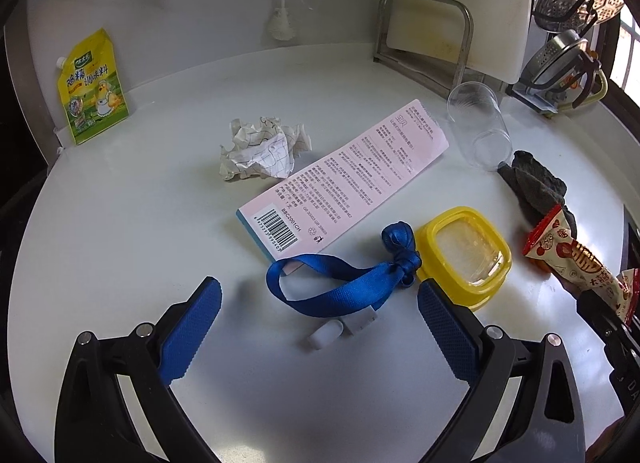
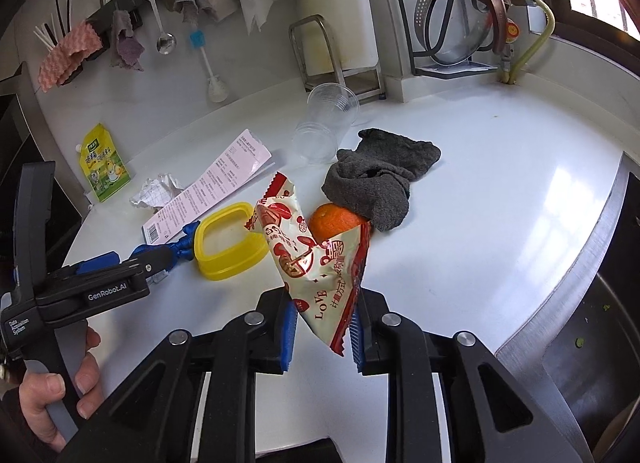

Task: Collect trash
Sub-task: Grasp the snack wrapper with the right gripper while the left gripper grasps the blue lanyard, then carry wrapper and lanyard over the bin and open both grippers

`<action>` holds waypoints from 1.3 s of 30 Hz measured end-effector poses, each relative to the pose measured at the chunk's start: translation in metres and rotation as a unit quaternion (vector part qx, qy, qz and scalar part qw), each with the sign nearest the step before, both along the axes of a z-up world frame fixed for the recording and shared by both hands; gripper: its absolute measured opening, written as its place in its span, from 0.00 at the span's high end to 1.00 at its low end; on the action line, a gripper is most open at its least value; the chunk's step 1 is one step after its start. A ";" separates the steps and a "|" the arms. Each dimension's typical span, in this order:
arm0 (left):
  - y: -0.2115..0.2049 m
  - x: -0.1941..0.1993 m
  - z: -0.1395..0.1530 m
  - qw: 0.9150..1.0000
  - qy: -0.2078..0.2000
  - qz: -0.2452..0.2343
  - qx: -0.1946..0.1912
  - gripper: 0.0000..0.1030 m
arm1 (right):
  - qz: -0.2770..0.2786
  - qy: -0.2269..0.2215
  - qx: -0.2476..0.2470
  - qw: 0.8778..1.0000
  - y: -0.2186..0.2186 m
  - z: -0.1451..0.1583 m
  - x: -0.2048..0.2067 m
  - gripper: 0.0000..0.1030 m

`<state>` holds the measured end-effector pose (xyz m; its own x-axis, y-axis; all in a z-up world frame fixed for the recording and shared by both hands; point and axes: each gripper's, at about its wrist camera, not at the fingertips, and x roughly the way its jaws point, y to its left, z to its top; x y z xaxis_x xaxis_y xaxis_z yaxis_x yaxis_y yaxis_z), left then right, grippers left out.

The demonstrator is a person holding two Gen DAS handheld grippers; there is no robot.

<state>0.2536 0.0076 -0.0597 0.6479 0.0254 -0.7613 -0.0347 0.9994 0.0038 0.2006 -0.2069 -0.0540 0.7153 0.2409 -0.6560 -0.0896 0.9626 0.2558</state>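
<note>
While the right claw [image 2: 322, 329] pinches the light, crinkly snack wrapper [image 2: 316, 259] by its lower corner, the left claw [image 1: 320, 305] gapes empty over the counter [image 1: 120, 223].

Home kitchen: steamer pots on rack [image 2: 452, 23], hanging spoon [image 2: 165, 39], cutting board [image 1: 460, 3], white surface [image 2: 500, 167].

The grey cloth [image 2: 380, 179] covers part of the orange [image 2: 334, 221]; the red-and-white snack wrapper [image 2: 312, 259] hides more. In the left wrist view, that wrapper [image 1: 576, 259] runs off the right edge, and print on the pink label [image 1: 352, 179] is too small to read
</note>
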 end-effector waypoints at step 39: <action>-0.001 -0.100 0.027 0.997 -0.058 -0.058 0.009 0.90 | -0.026 -0.011 0.029 0.999 -0.011 0.005 -0.061 0.79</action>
